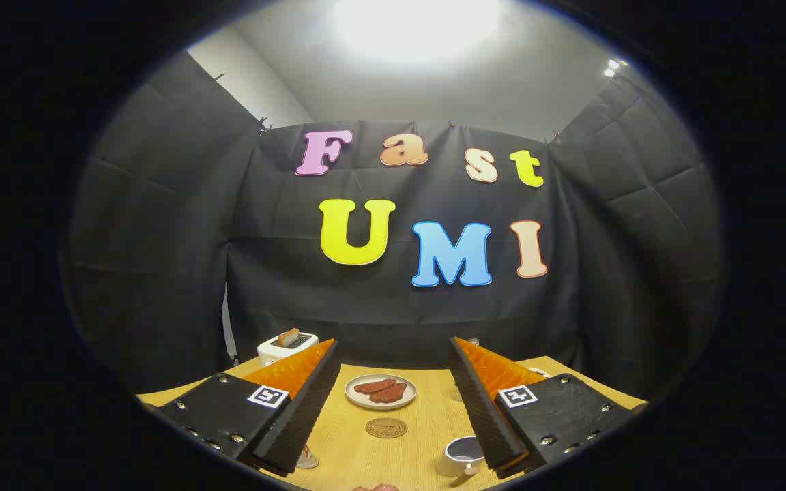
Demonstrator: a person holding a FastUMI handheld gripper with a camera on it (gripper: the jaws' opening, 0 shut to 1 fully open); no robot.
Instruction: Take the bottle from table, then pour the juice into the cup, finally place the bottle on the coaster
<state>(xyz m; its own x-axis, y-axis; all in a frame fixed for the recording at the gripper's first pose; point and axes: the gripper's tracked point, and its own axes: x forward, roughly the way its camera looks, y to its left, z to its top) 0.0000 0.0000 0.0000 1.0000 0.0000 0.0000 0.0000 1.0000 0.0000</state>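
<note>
Handheld two-finger gripper (393, 354): ridged orange-and-black fingers spread wide, gripping nothing, above light wooden table (366, 453). Between fingers: round brown coaster (386, 427); beyond it, white plate (381, 391) bearing reddish-brown slices. White cup (460, 455) beside right finger. Bottle: cannot tell. White toaster (286, 346) beyond left finger.

The claw (393, 354) hangs above the table, its two fingers (301, 395) spread wide, holding nothing.

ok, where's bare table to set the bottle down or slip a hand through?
Gripper is open, holding nothing. Bare wood runs between the fingers: from the plate past the coaster toward the camera, and between coaster and cup. The coaster is unoccupied. It is tighter near the cup at the right finger, and near the toaster beyond the left finger.
</note>
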